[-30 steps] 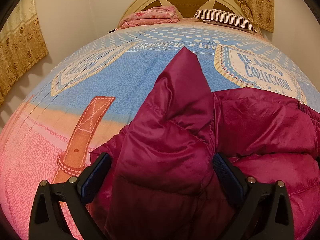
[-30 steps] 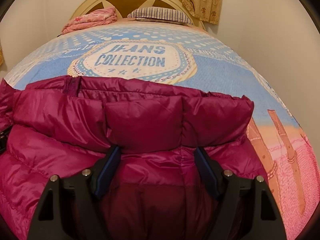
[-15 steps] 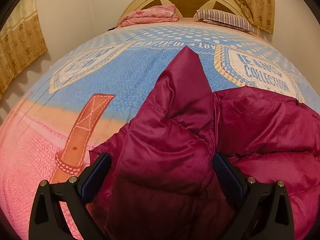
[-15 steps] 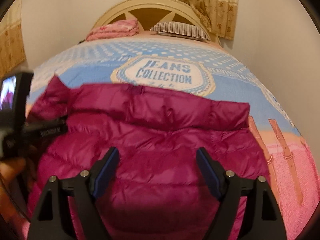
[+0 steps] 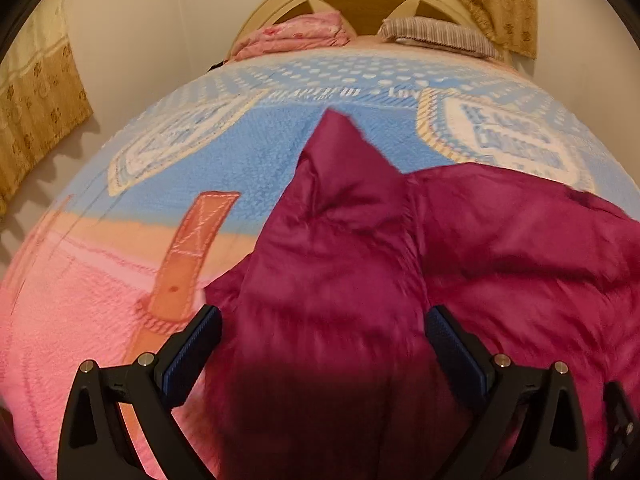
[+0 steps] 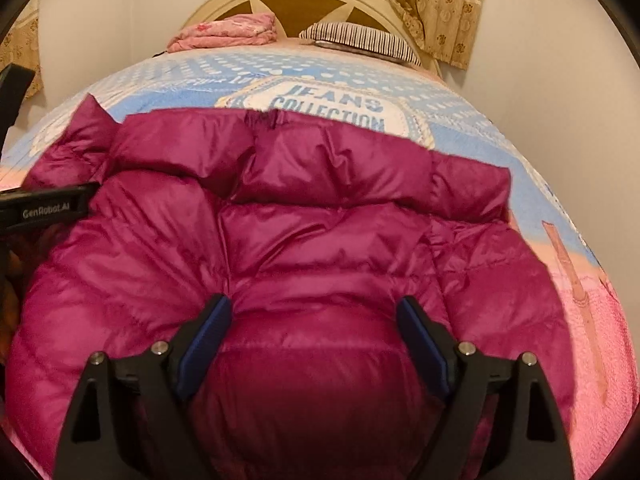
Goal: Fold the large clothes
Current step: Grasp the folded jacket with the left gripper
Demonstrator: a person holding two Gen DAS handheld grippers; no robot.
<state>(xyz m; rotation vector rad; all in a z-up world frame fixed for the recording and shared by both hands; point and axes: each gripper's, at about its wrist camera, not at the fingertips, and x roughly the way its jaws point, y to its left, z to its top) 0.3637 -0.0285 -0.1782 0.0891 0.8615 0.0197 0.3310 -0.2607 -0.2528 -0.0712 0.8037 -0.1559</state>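
A magenta puffer jacket (image 6: 320, 208) lies spread on the bed, collar toward the headboard. In the left wrist view the jacket (image 5: 500, 240) fills the lower right, and one sleeve (image 5: 340, 184) rises to a point between the fingers. My left gripper (image 5: 322, 332) is open, its fingers either side of the sleeve fabric. My right gripper (image 6: 314, 328) is open above the jacket's body, with fabric between the fingers. The left gripper's body (image 6: 44, 210) shows at the left edge of the right wrist view.
The bed has a blue and pink "Jeans Collection" blanket (image 5: 120, 280). A folded pink cloth (image 6: 228, 34) and a striped pillow (image 6: 356, 40) lie by the headboard (image 6: 304, 0). Walls and curtains (image 6: 440, 8) stand close on both sides.
The right gripper has pulled back and risen, so more of the jacket shows below it. The left gripper has shifted slightly, with motion blur; the sleeve stays between its fingers.
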